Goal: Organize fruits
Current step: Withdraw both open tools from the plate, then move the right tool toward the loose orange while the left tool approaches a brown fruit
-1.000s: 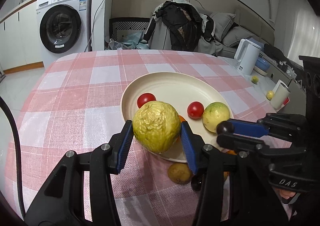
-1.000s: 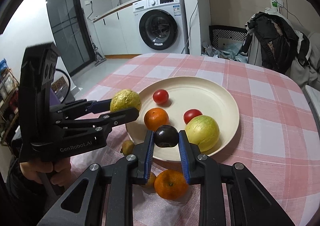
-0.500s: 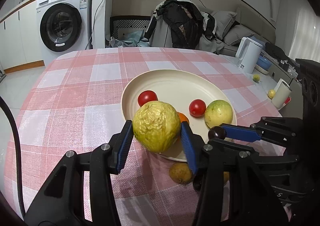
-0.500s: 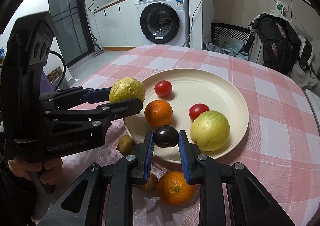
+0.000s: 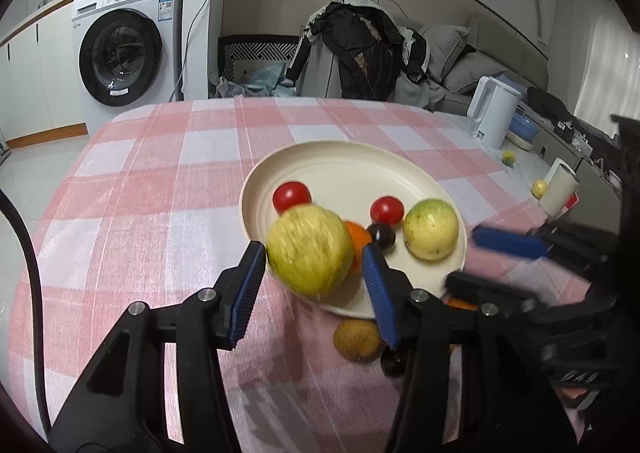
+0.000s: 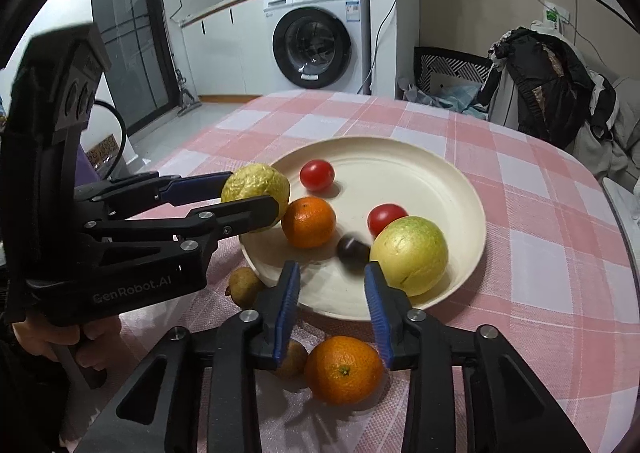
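Note:
A cream plate on the pink checked cloth holds two red tomatoes, a tangerine, a green guava and a dark plum. The plum looks blurred just beyond my right gripper, whose jaws are opening with nothing between them. Over the plate's near left rim, my left gripper has a wrinkled yellow guava between its jaws. These jaws are opening too. The fruit is blurred, and a gap shows at the right pad.
On the cloth in front of the plate lie a second tangerine, two small brown fruits and a small dark fruit. A white kettle stands beyond the table's right edge. A chair draped with jackets is behind the table.
My right jaws have opened, and the dark plum has dropped onto the plate beside the green guava. My left jaws have spread a little, and the yellow guava now blurs between them.

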### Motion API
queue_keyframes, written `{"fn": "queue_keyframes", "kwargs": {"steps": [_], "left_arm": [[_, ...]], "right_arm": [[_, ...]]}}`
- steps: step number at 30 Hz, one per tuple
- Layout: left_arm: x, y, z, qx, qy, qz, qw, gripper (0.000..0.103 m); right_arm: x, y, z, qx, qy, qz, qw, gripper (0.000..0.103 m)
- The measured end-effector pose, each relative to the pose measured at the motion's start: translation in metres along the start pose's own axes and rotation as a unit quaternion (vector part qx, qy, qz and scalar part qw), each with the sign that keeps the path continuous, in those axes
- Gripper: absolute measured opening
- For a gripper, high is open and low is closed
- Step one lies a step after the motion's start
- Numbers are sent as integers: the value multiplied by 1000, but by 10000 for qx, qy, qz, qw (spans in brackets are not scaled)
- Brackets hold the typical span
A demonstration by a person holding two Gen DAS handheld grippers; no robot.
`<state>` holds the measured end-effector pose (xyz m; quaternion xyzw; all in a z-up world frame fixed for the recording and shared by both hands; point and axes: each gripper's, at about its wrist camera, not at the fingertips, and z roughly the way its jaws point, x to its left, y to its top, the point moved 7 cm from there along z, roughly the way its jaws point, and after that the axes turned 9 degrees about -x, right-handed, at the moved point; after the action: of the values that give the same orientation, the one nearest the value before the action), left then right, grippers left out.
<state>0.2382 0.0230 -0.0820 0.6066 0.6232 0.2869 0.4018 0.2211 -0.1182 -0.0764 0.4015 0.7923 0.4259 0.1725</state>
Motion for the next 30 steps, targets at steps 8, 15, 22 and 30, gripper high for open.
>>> {"fn": "queue_keyframes", "kwargs": {"steps": [8,15,22,30], "left_arm": [[-14,-10,-42,-131,78,181,9997,86],[-22,-24,-74,-149,268,105,9995,102],[-32,-31,-86,-265,333,185,9989,102],[-33,-35,-81,-275,352,266,9986,102]], "right_arm": [[-15,1,-39,-410,-284,72,9987,75],[-34,-8,-61,-489,-337,384,9975,102],[-37,-17,-68,-502,-264,469,9973,103],[-39,-21,-66,-433,-309,336,9980,103]]}}
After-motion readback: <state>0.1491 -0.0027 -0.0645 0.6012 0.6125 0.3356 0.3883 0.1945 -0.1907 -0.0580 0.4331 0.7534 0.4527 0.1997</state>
